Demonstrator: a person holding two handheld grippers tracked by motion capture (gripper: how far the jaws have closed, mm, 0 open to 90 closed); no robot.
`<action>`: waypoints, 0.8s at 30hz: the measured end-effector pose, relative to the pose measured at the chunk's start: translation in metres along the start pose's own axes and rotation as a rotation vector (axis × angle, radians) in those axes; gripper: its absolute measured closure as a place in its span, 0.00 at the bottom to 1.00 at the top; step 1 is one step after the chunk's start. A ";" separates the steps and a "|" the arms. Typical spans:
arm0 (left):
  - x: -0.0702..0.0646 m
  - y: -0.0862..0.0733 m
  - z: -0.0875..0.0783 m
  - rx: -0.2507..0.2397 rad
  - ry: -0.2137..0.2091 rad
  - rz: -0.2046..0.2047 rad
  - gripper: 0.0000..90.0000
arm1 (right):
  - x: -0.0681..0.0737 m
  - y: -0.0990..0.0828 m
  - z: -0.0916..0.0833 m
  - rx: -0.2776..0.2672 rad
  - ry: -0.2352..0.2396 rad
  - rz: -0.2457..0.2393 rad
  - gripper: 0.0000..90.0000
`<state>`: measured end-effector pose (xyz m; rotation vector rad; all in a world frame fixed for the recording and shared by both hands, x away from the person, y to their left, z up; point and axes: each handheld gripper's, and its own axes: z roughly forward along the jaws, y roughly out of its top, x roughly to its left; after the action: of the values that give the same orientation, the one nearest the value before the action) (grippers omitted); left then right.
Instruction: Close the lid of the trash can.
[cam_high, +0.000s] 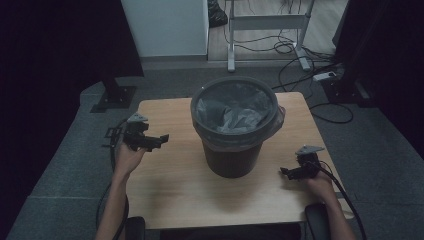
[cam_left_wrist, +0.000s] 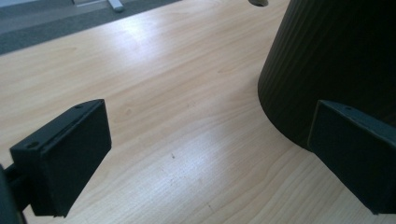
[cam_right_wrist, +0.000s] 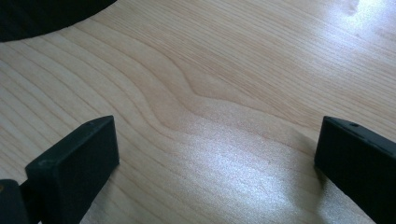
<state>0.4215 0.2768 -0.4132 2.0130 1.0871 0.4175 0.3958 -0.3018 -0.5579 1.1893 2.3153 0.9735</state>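
Centrally placed: dark bin (cam_high: 233, 131) on table (cam_high: 170, 190), grey liner bag (cam_high: 235, 112) inside. Looks light, stiff plastic, ribbed wall; bag soft, crinkly, likely slippery. Best hold: rim. Left gripper (cam_high: 161, 138) frame left, right gripper (cam_high: 285, 171) lower right, both with jaws apart, empty.

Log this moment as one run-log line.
left tongs: open, empty, left of bin | right tongs: open, empty, right of bin | bin: upright, bag-lined, on table

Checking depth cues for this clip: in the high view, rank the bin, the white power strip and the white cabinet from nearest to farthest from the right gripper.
1. Bin, just left of the right gripper, mid-table.
2. White power strip, on the floor beyond the table's far right corner.
3. White cabinet, far back, left of centre.
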 end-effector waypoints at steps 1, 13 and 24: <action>0.000 0.000 0.000 0.000 0.000 0.000 0.00 | 0.000 0.000 0.000 0.000 0.000 0.000 0.00; 0.001 -0.031 0.020 -0.004 -0.012 -0.004 0.00 | 0.000 0.000 0.000 0.000 0.001 0.002 0.00; -0.007 -0.061 0.046 0.025 -0.028 0.010 0.00 | 0.000 0.000 0.000 -0.001 0.000 0.003 0.00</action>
<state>0.4115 0.2678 -0.4885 2.0408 1.0707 0.3819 0.3954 -0.3016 -0.5580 1.1929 2.3136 0.9758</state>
